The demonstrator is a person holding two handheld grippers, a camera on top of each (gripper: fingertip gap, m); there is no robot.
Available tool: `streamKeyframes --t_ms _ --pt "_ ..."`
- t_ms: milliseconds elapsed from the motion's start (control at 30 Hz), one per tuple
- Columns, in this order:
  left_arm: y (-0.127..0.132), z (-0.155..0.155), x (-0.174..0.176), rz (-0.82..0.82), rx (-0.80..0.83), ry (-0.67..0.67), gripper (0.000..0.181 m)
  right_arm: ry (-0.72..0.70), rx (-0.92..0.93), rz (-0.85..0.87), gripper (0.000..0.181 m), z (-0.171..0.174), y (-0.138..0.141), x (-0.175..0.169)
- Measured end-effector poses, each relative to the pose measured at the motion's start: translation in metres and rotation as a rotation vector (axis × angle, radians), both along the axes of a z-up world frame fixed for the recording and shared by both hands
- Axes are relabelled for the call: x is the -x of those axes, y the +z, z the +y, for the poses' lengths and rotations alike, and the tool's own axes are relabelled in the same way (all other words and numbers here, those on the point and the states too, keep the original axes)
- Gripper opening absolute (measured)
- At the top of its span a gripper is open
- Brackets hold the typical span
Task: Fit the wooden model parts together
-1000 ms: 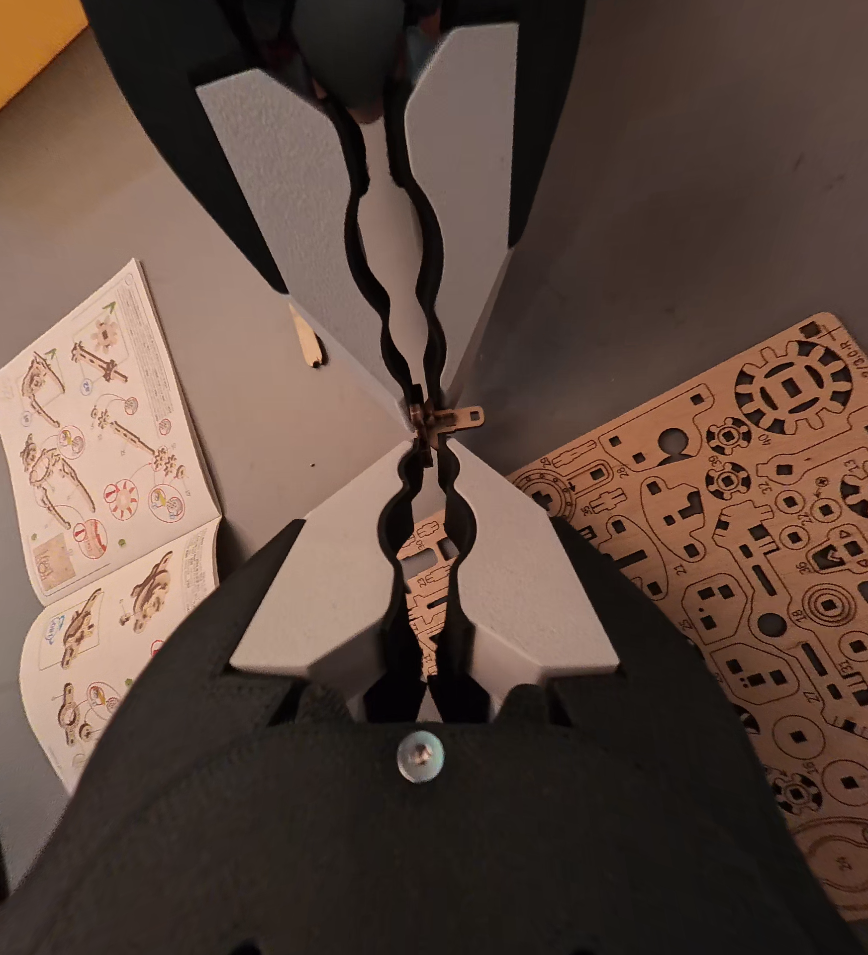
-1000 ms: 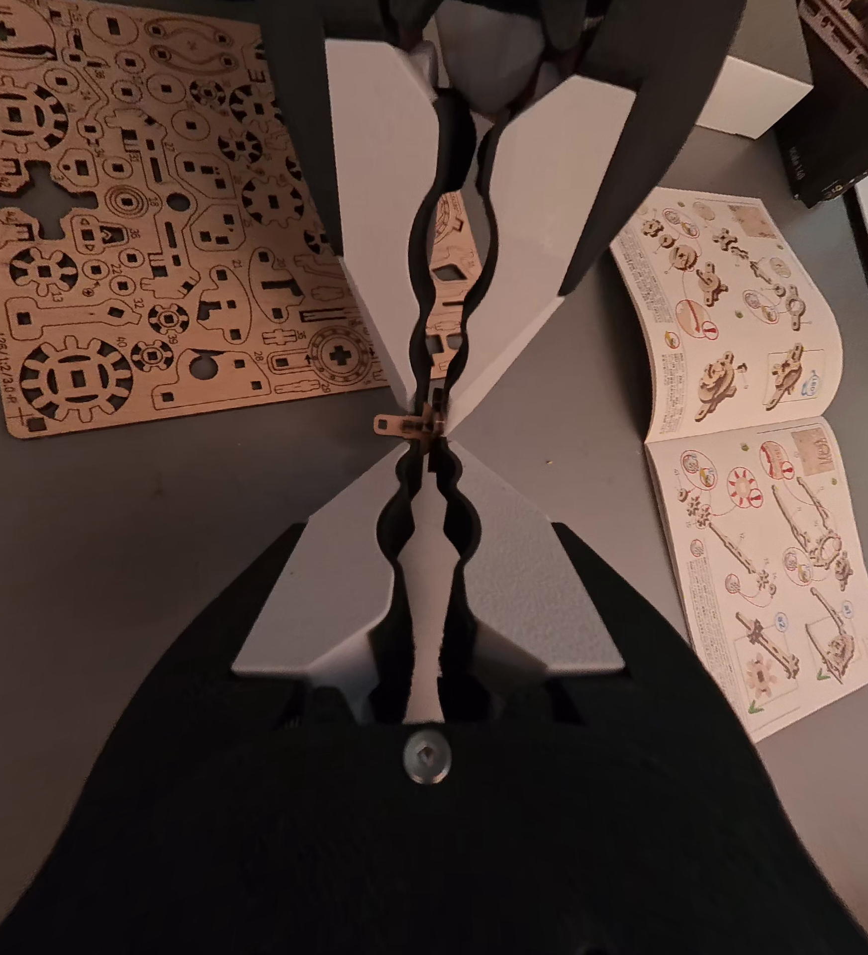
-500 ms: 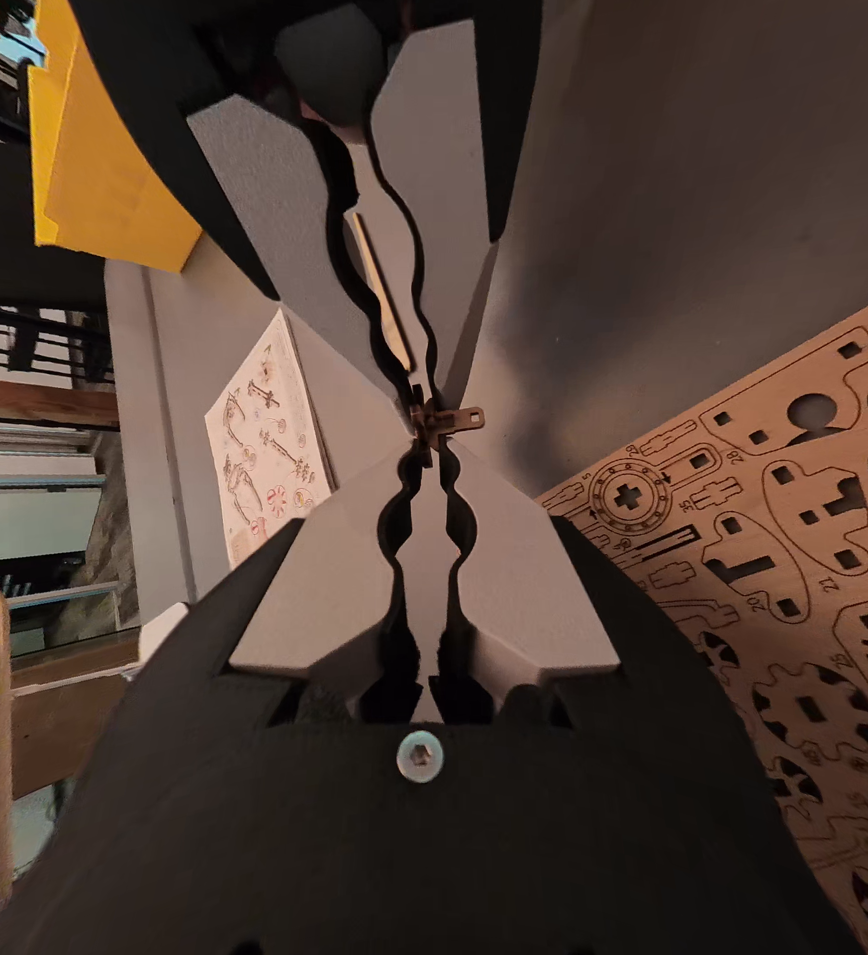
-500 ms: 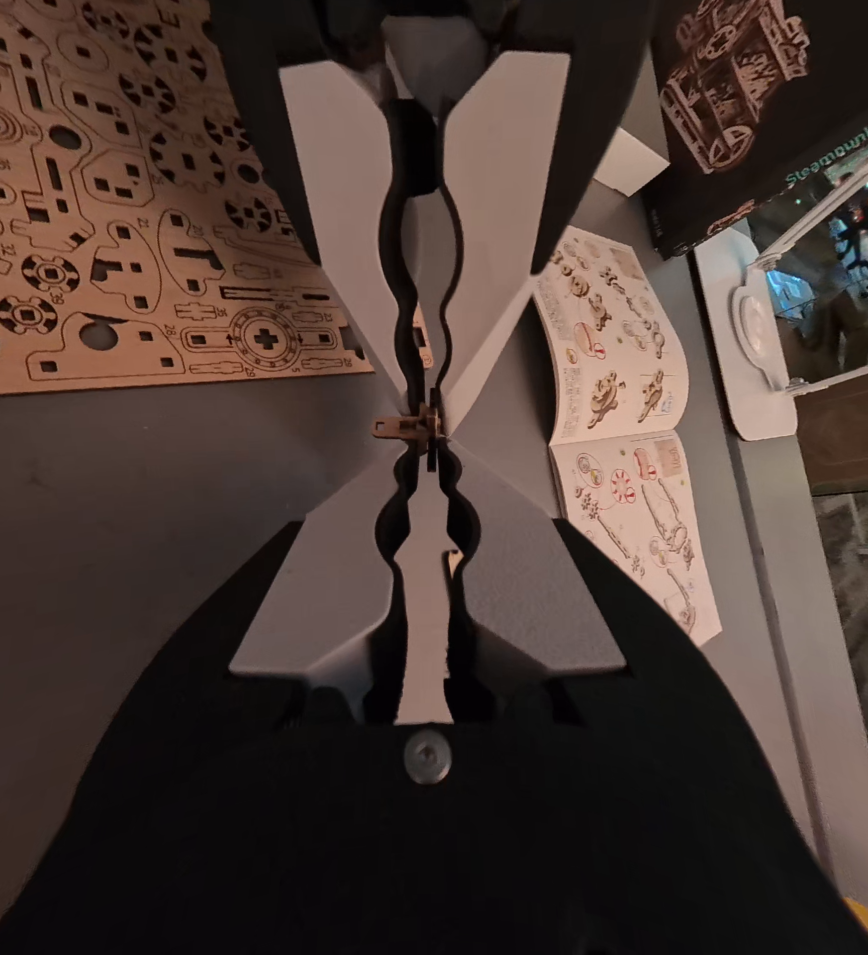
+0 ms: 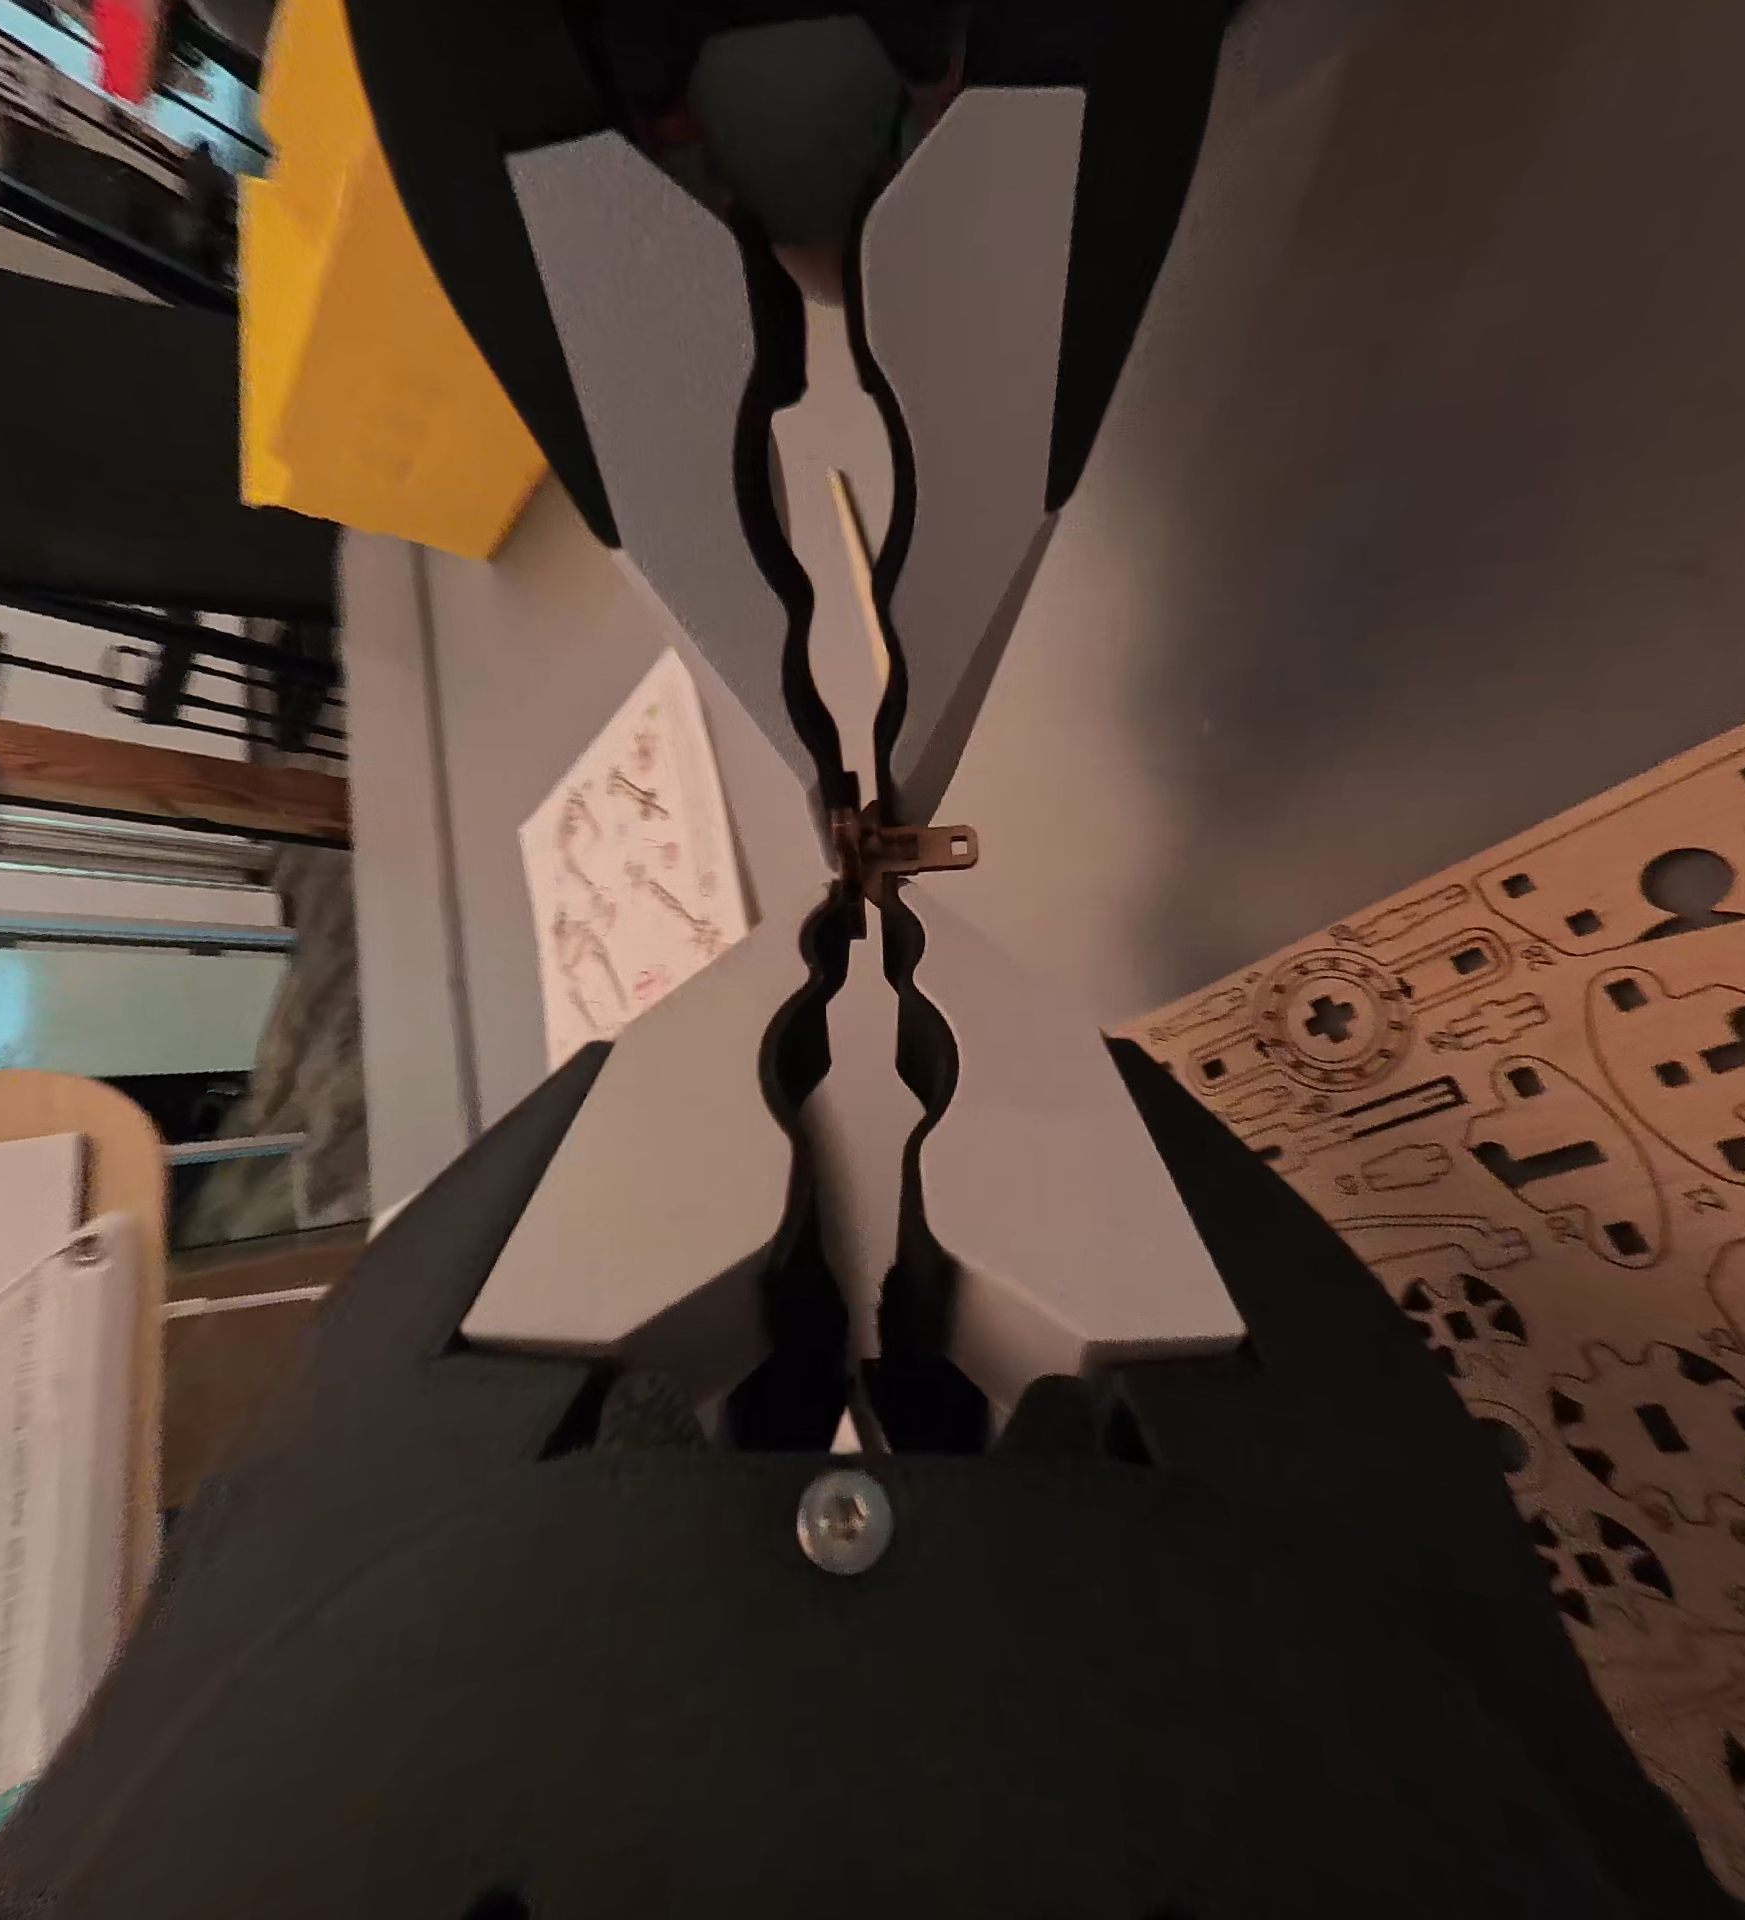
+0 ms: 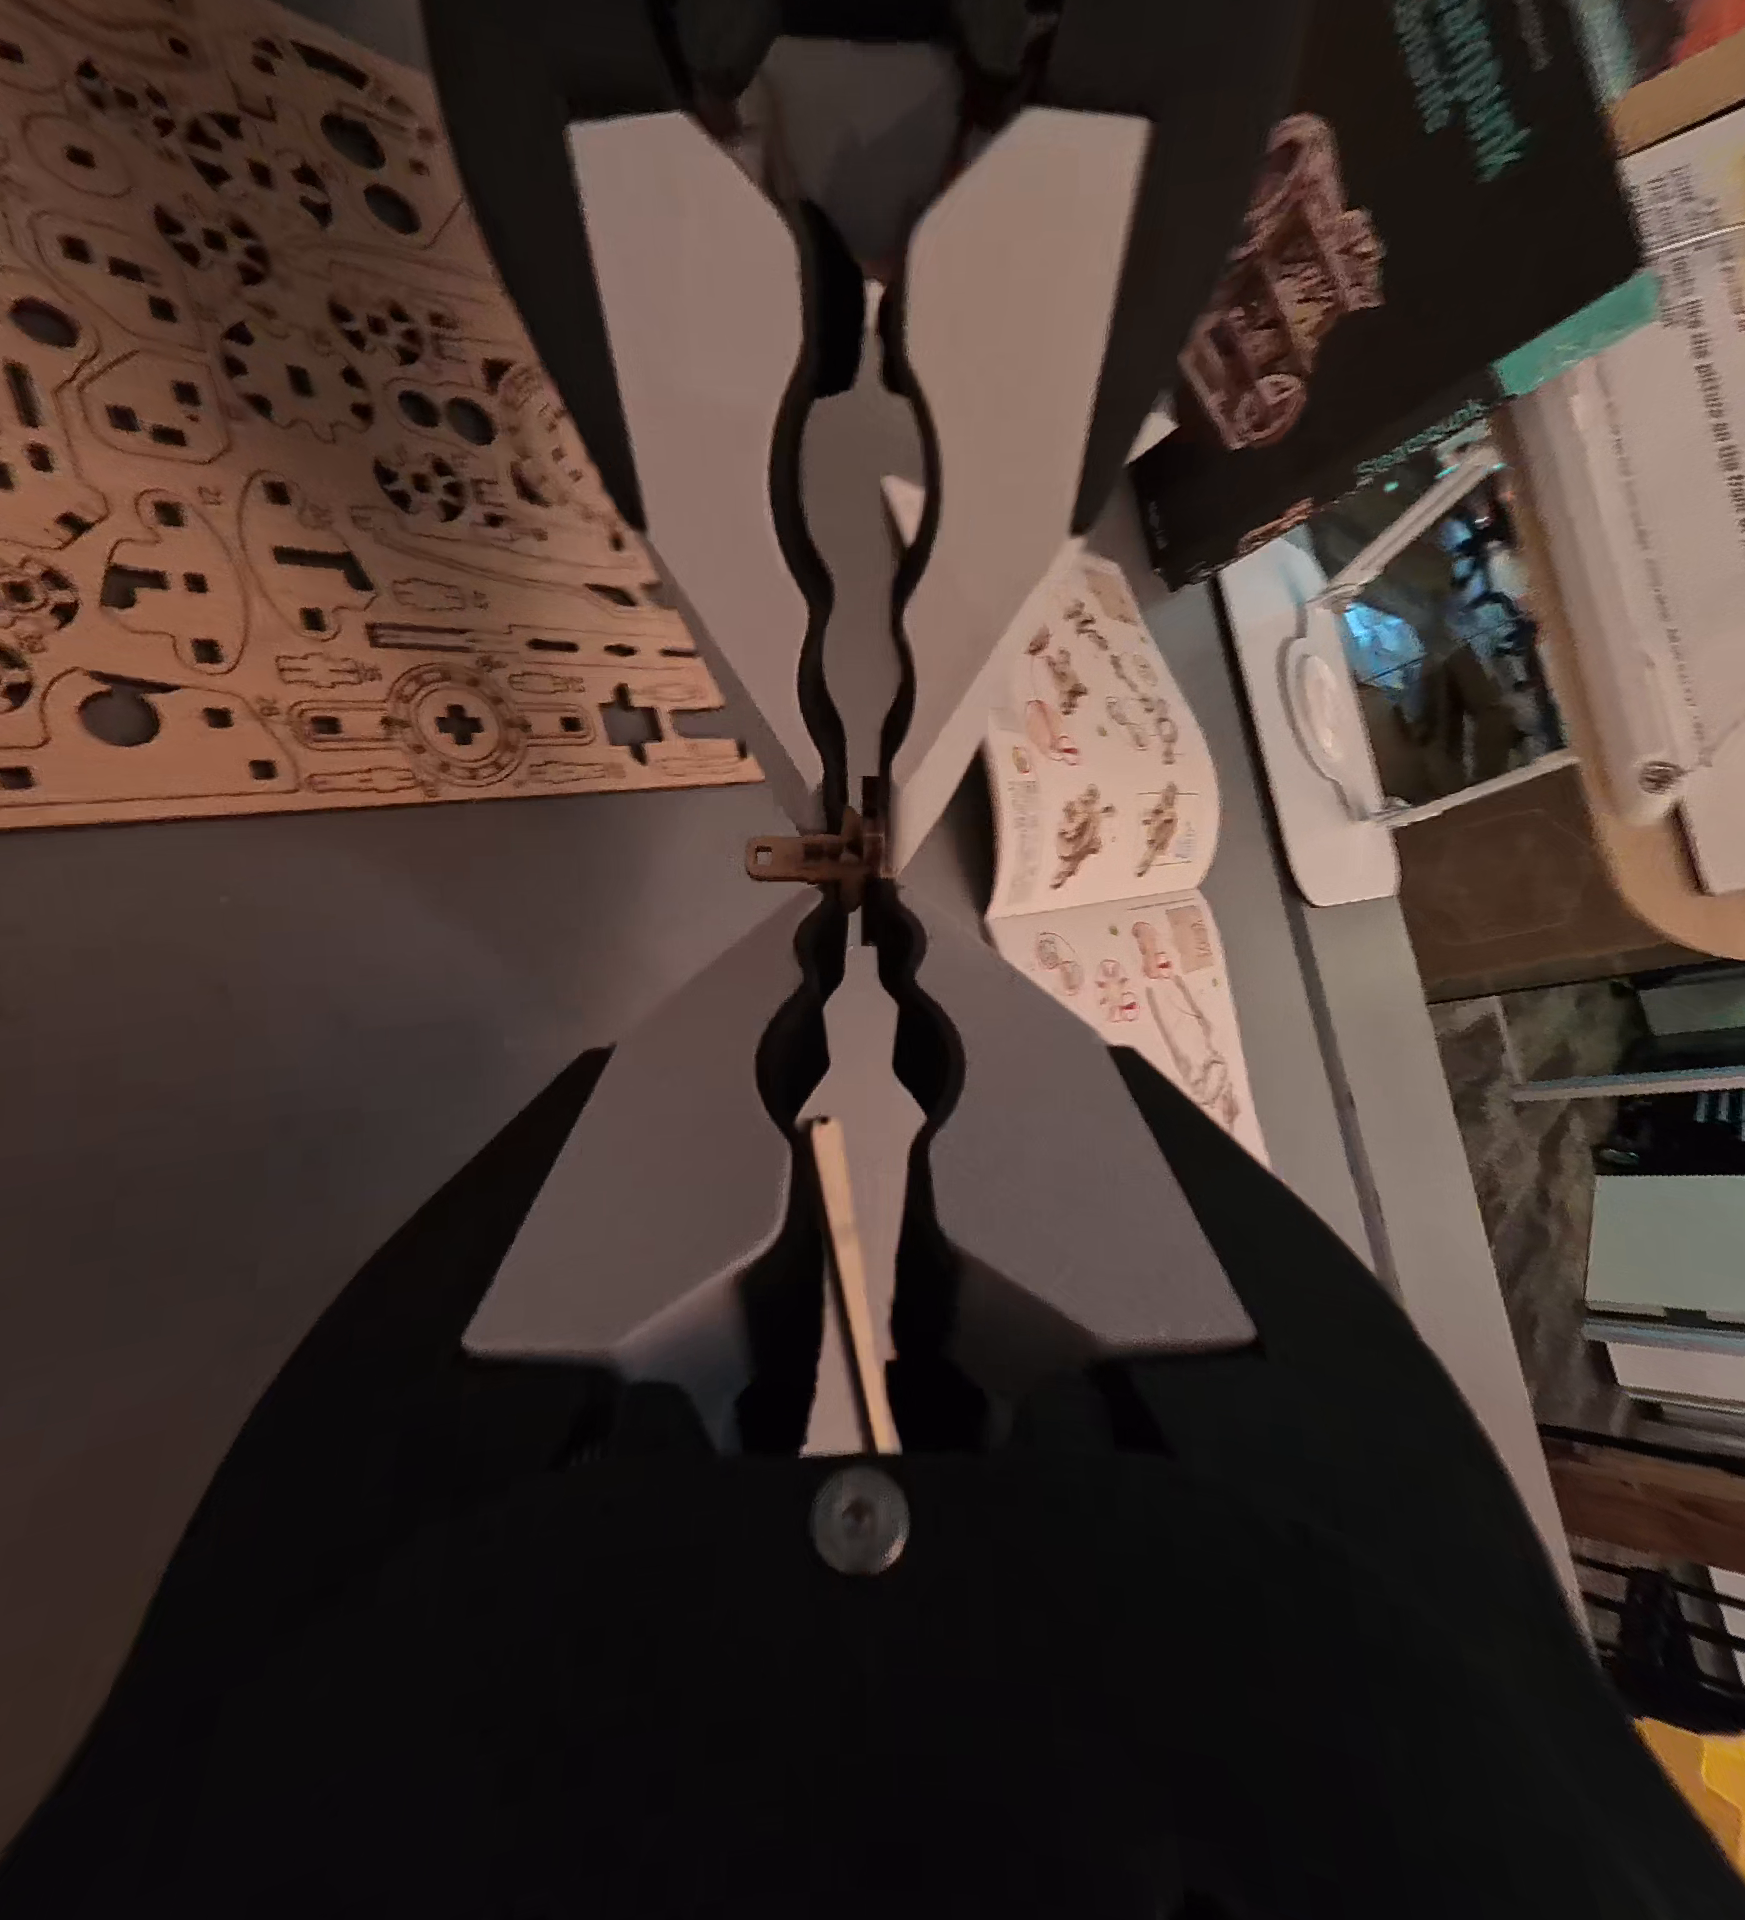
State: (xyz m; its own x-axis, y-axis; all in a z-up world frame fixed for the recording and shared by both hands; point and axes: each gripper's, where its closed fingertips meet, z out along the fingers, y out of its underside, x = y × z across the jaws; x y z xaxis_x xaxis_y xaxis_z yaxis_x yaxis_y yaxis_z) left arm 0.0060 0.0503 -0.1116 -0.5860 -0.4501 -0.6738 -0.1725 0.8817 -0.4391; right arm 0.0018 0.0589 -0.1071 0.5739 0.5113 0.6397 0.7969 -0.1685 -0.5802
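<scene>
Two grippers meet tip to tip. Left wrist view: the left gripper (image 5: 860,902) is clamped on the wooden model parts (image 5: 904,847), whose tab juts toward 3 o'clock; the plywood sheet (image 5: 1533,1143) has slid toward 4 o'clock (the pair was tilted, joint unchanged).

Right wrist view: the right gripper (image 6: 863,902) pinches the same piece (image 6: 821,854), tab at 9 o'clock, so fitting looks unfinished.
</scene>
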Motion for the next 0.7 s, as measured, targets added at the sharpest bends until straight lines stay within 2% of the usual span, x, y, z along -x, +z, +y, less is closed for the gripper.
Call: streamKeyframes --t_ms 133,233,333,533,633,700 --pt "0.019 0.002 -0.007 -0.155 -0.026 0.008 0.004 -0.003 -0.104 0.041 0.006 0.002 0.02 -0.006" --pt "0.022 0.004 -0.008 -0.188 -0.051 0.017 0.004 -0.003 -0.129 -0.003 0.008 0.003 0.02 -0.01" --pt "0.021 0.004 -0.008 -0.144 0.035 0.028 0.004 0.004 -0.125 -0.016 0.013 0.003 0.018 -0.01" --pt "0.022 -0.001 -0.005 -0.034 0.281 0.026 0.003 0.034 -0.107 0.068 0.017 0.001 0.021 -0.005" --pt "0.019 -0.001 -0.004 -0.013 0.293 0.022 0.003 0.044 -0.081 0.098 0.017 0.0 0.019 -0.003" --pt "0.013 0.001 -0.004 0.0 0.242 0.026 0.003 0.051 -0.065 0.092 0.014 -0.001 0.016 -0.002"
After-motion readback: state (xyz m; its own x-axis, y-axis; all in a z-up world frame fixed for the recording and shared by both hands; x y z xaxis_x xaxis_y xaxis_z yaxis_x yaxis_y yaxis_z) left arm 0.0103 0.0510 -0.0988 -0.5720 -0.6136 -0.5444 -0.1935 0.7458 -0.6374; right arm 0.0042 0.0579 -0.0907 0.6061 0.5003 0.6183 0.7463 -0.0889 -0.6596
